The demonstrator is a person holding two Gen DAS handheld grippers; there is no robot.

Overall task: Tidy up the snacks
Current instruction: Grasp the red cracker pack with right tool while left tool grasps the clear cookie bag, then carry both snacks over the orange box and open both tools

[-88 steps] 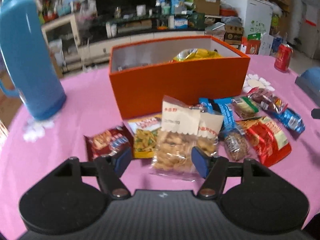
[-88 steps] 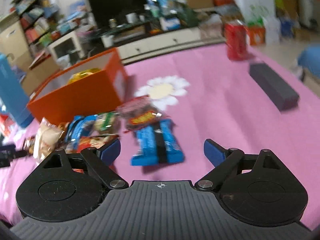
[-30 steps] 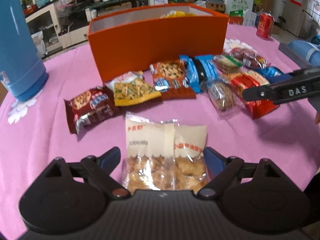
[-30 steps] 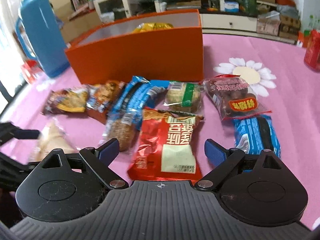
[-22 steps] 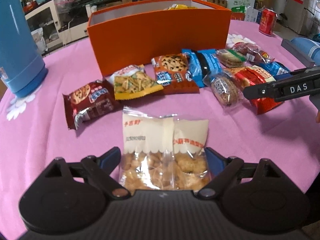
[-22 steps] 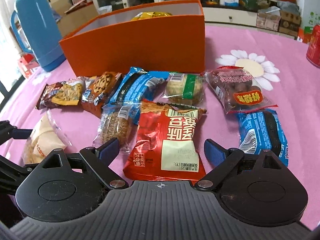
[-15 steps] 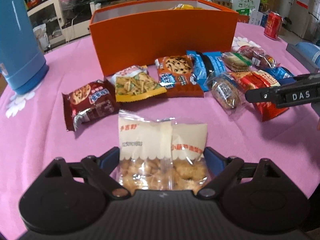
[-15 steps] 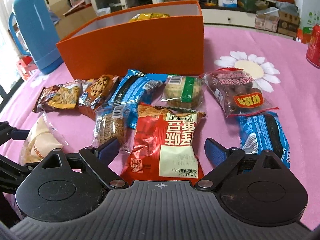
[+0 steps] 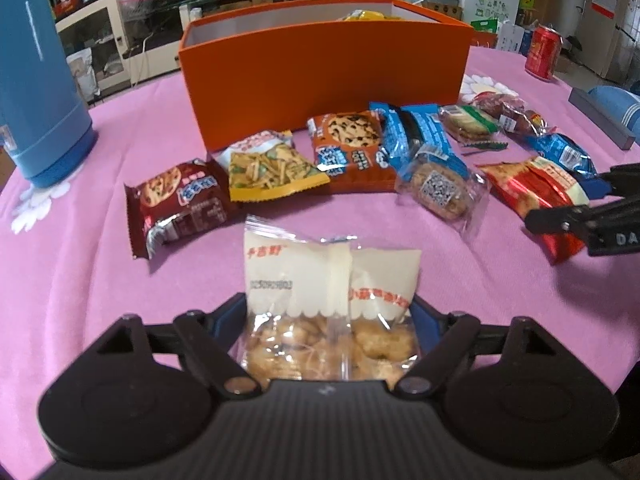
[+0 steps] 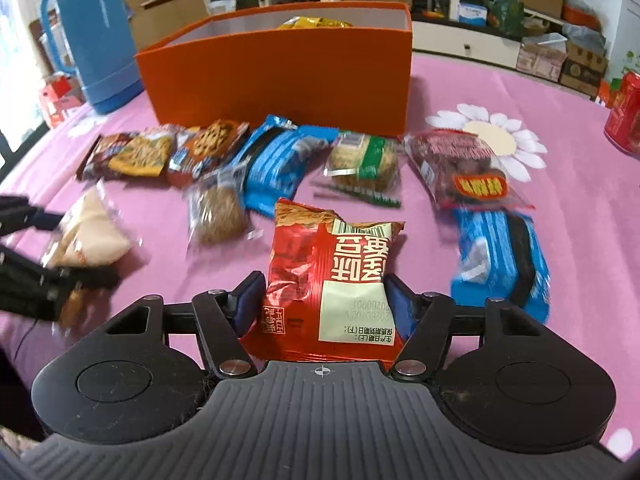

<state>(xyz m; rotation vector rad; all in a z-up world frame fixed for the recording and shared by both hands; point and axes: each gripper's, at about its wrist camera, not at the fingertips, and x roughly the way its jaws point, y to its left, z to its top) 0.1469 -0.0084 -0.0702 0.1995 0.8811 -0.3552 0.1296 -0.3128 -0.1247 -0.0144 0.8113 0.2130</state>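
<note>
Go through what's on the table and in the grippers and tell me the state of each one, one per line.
Left gripper: just closing, pads against the clear biscuit bag.
Right gripper: just closing, pads against the red snack packet.
Orange box: open-topped, a yellow packet inside.
Red can: upright.
Blue thermos: upright.
Remaining snack packets: sealed, lying flat before the box.

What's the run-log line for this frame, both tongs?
left tongs: closing on clear cracker bag | right tongs: closing on red snack packet | orange box: holds yellow packet | other snacks on pink tablecloth
</note>
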